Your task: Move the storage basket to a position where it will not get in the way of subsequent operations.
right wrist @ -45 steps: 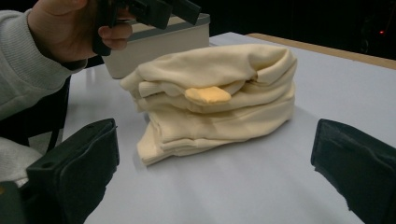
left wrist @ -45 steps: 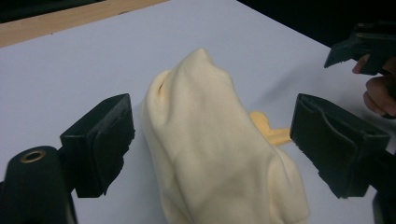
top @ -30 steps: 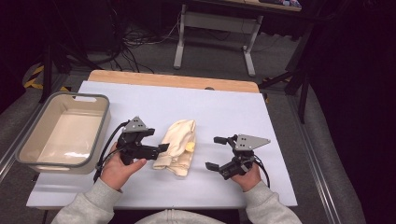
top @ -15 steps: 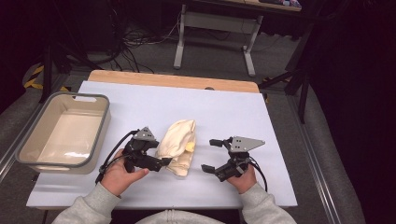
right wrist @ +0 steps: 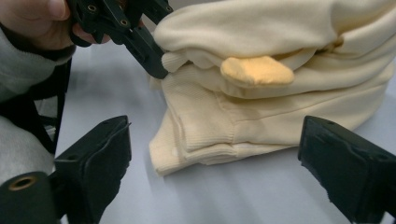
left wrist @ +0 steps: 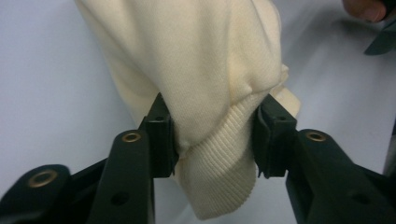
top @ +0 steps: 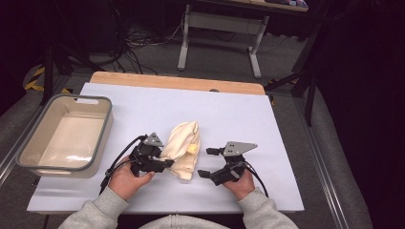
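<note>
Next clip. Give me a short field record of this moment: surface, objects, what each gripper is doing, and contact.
surface: white table top
garment: cream knit garment, bunched mid-table, with a small yellow patch
bin: grey-rimmed tub at the table's left edge, nothing visible inside
left gripper: jaws closed on a ribbed fold of the garment
right gripper: jaws wide open, facing the garment's near edge, not touching it
hands: one on each gripper, grey sleeves at the bottom of the high view

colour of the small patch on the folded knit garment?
Yellow-orange patch on the cream knit garment; clearest in the right gripper view.
</note>
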The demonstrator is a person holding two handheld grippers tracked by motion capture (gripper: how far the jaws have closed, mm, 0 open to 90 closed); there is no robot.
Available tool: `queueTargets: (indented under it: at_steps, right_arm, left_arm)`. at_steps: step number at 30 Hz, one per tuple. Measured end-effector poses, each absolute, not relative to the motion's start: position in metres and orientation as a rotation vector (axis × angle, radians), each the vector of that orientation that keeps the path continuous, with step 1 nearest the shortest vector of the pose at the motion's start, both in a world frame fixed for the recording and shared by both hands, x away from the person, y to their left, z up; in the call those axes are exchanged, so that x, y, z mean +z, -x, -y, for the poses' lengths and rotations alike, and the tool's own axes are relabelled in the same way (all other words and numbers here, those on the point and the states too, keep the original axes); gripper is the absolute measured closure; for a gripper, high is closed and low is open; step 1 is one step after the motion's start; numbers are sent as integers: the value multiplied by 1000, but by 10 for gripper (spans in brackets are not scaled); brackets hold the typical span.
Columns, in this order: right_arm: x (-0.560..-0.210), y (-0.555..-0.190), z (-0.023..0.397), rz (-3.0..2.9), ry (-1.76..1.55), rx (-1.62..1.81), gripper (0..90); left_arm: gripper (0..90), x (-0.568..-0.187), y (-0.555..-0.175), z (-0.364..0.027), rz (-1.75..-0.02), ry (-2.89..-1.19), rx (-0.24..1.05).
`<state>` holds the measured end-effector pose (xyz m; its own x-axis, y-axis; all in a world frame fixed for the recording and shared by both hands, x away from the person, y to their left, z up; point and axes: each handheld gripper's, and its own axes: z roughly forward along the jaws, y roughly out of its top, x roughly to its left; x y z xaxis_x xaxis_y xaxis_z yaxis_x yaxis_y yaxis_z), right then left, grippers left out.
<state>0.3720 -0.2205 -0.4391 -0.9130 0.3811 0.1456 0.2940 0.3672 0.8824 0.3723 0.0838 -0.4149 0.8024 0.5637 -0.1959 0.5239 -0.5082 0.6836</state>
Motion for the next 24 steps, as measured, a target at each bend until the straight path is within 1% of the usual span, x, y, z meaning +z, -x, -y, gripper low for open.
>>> queueTargets:
  at_steps: [2, 4, 11, 16, 24]
  right_arm:
    - [-441, -375, 218, -2548, -656, 1625, 147]
    - [-443, -375, 214, -2560, -661, 1602, 156]
    - [-447, -376, 207, -2579, -674, 1519, 155]
    - [-445, -375, 209, -2568, -663, 1527, 145]
    - [-444, -373, 210, -2563, -653, 1516, 132]
  left_arm:
    - [622, -412, -374, -88, -806, -2186, 54]
    - [627, -407, -376, -91, -805, -2168, 44]
    - [623, -381, -386, -97, -782, -2185, 119]
    - [620, -363, -404, -102, -765, -2208, 166]
    - [619, -363, -436, -110, -844, -2153, 192]
